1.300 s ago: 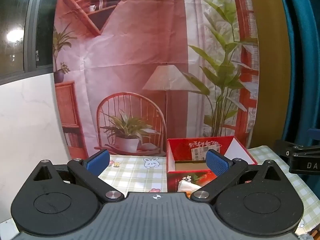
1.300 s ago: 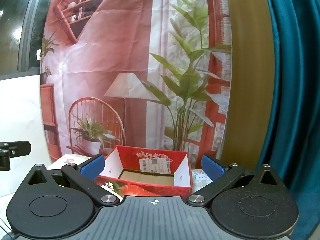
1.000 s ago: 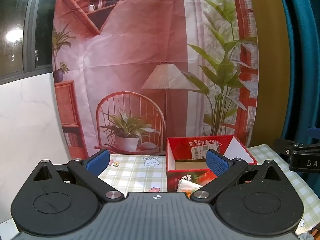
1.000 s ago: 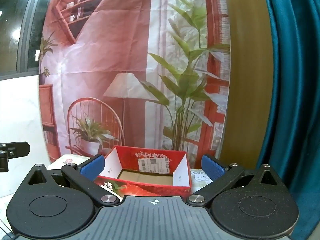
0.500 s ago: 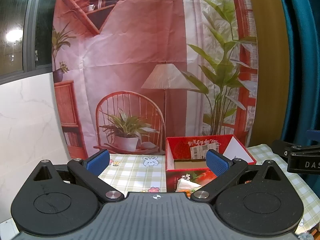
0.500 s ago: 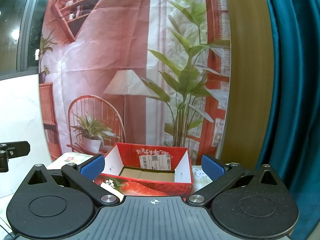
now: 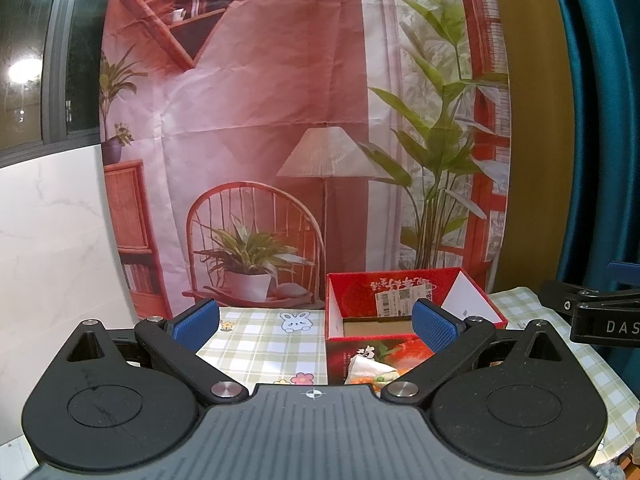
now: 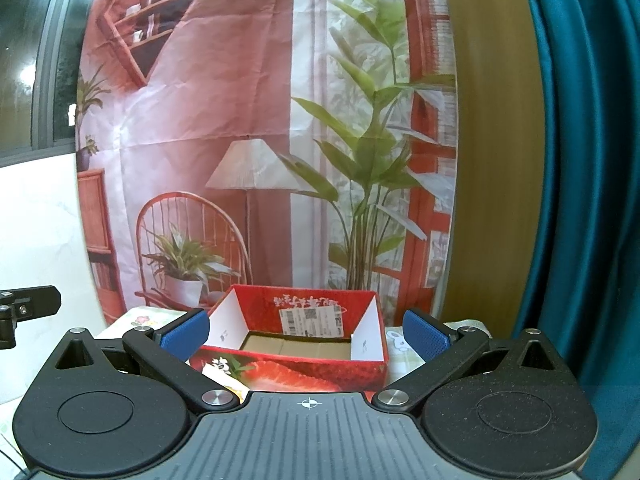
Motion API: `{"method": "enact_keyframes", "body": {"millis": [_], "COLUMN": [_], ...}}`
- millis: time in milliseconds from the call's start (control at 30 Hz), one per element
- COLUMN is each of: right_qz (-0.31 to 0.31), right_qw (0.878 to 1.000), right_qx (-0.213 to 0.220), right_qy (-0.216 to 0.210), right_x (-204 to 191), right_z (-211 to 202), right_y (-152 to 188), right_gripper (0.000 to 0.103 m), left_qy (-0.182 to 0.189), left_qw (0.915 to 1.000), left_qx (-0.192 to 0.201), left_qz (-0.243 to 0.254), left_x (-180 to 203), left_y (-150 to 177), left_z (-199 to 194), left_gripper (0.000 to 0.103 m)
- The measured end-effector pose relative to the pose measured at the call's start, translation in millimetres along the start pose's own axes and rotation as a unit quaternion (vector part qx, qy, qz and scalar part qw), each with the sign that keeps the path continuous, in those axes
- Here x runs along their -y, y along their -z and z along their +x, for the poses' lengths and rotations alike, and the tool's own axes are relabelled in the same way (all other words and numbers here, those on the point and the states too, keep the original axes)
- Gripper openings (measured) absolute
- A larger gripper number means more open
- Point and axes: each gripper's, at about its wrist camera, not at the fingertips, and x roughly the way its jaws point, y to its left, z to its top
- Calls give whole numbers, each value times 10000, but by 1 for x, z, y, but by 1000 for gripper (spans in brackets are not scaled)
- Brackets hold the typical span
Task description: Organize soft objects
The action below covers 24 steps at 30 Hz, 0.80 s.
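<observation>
Both grippers hang above the desk (image 7: 264,348) with their fingers spread wide and nothing between them. The red box (image 8: 296,344) sits ahead on the checked cloth (image 7: 272,344), open at the top, its brown floor bare as far as I can see.

It lies almost square in front of the right gripper (image 8: 306,332), between that one's blue pads (image 8: 426,334), long side running across the view. From the left gripper (image 7: 316,322) the box is off to the right, part hidden behind its right pad (image 7: 434,322). The right gripper looks the better placed to drop something in.

The soft things are hard to make out. A pale, crumpled lump (image 7: 366,368) shows against the near wall of the box in the left view, just over the gripper's body; I cannot tell whether it is cloth, tissue or print on the box. A grey fuzzy edge (image 7: 612,474) peeps in at the bottom right corner there. I judge the next move is a reach down and nearer, toward whatever lies below the cameras' sight.
</observation>
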Motion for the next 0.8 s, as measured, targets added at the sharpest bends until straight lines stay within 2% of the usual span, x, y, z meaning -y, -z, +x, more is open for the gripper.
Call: {"method": "enact_keyframes", "body": {"millis": [800], "right_qz": [0], "right_qw": [10000], "right_qx": [-21], "right_qy": [-3], "right_x": [0], "right_z": [2], "right_y": [4], "right_gripper": [103], "left_qy": [26], "left_qw": [10000], "left_qx": [-7], "left_qz": [1], "left_x": [0], "left_y": [-1], "left_z": [0], "left_gripper": [103]}}
